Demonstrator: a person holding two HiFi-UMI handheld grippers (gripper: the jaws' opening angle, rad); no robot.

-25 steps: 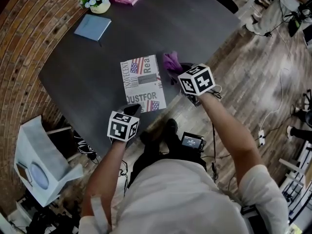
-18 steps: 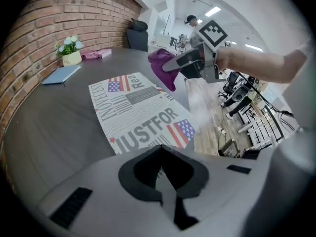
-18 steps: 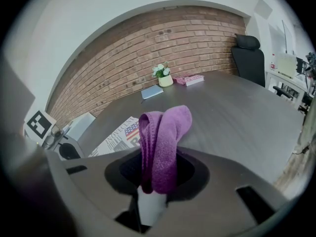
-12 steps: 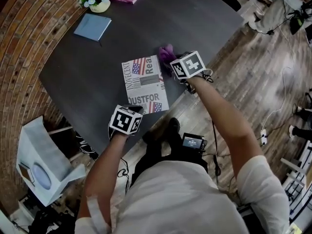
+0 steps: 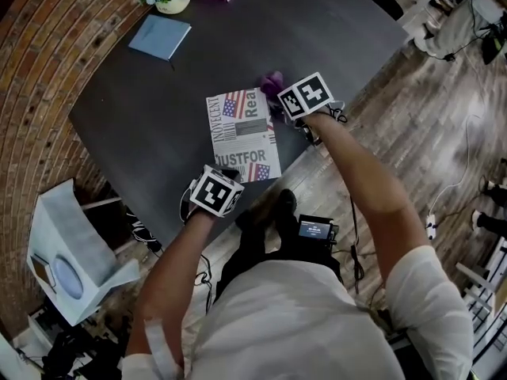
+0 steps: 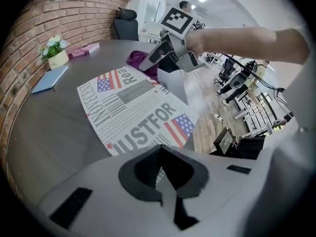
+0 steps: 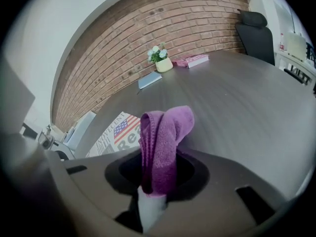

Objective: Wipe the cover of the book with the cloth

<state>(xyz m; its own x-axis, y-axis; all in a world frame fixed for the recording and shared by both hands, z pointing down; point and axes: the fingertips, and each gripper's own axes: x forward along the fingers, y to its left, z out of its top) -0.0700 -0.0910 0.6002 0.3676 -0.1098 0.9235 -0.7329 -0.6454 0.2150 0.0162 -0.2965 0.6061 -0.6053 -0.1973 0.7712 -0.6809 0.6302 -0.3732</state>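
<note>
**Head view.** Noting the book [image 5: 244,135] flat on the dark table [image 5: 341,38], cover up.
- Left gripper [image 5: 228,174]: tips down at the near edge of the book.
- Right gripper [image 5: 283,105]: just off the book's far right corner, with the purple cloth [image 5: 272,83] bunched ahead of its fingers. Beside the cover, not on it.

**Left gripper view.** Fingers pressed together, nothing pinched between them. Printed cover directly beneath and ahead of the tips. Reads as pinning the book down rather than gripping it. Actual contact hard to confirm.

**Right gripper view.** Fingers clamped on the cloth, folded loop standing up past the tips. Book ahead and to the left of the fingers. Bare table straight ahead.

**Progress (judged).**
- Done: cloth in grip, book apparently steadied.
- Not done: no wiping that can be confirmed, since no cloth lies on the cover.
- Left to do: carry the cloth leftward onto the cover, press it flat, sweep the full length.
</note>
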